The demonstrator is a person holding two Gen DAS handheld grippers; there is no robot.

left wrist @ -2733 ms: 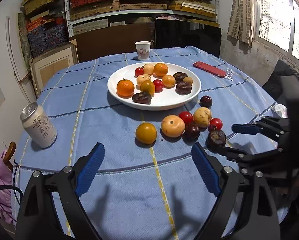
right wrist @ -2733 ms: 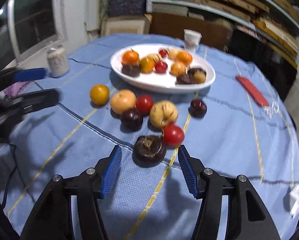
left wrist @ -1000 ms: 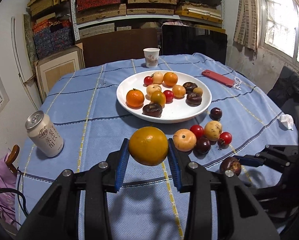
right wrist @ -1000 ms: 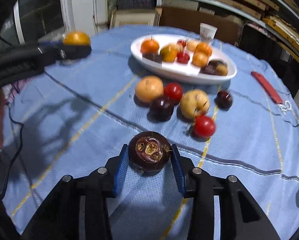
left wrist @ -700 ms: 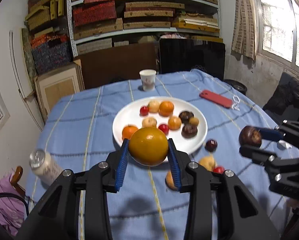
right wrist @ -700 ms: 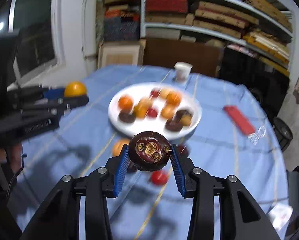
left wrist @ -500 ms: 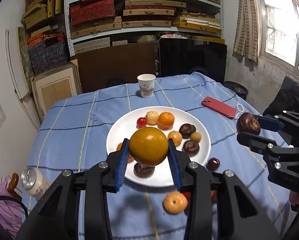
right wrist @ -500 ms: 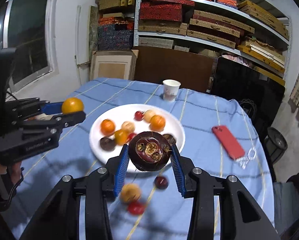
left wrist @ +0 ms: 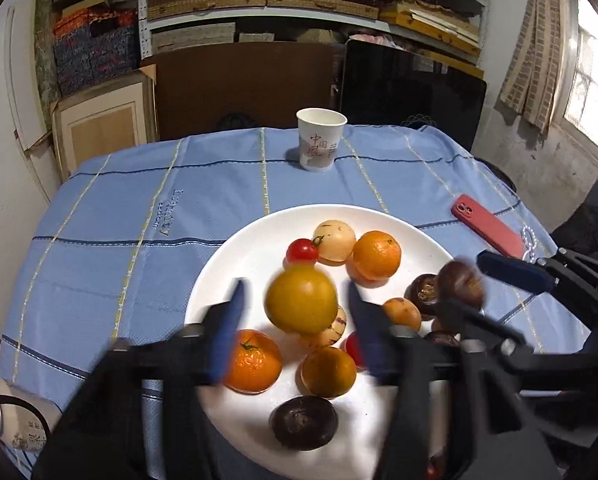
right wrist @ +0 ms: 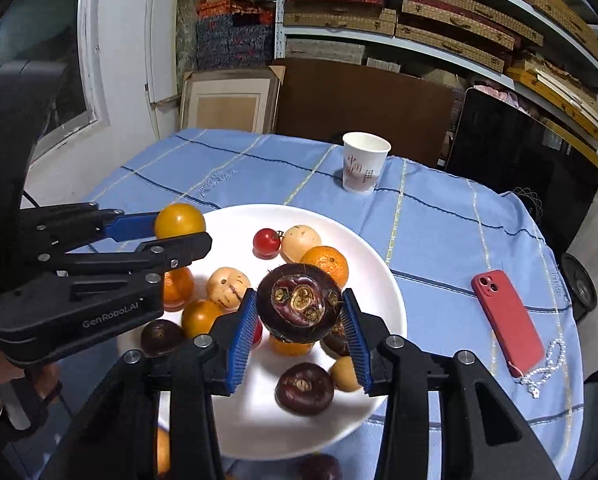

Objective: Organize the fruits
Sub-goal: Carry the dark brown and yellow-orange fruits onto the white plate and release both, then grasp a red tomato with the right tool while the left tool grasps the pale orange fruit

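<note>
My left gripper [left wrist: 295,286] hovers over the white plate [left wrist: 235,264]. Its jaws are opening, and a yellow-orange fruit [left wrist: 301,300] sits loose between the blurred pads with a gap on each side. Over the plate's right part, my right gripper [right wrist: 299,296] has a dark brown mangosteen [right wrist: 299,308] between its blue pads. Those jaws are just opening, but the pads still lie against the fruit's sides. From the right wrist view, the left gripper [right wrist: 181,230] shows at the left with the yellow-orange fruit [right wrist: 179,220] at its tip. Several oranges, tomatoes and dark fruits lie on the plate.
A paper cup [left wrist: 321,144] stands beyond the plate and a red phone [left wrist: 487,230] with a bead chain lies to its right. A drink can [left wrist: 3,412] is at the lower left. Loose fruit [right wrist: 319,468] lies on the blue cloth near the plate's front rim.
Both grippers carried their fruits forward from the table's front to above the plate. The left jaws have spread and let go of the yellow-orange fruit. The right jaws have barely widened.
</note>
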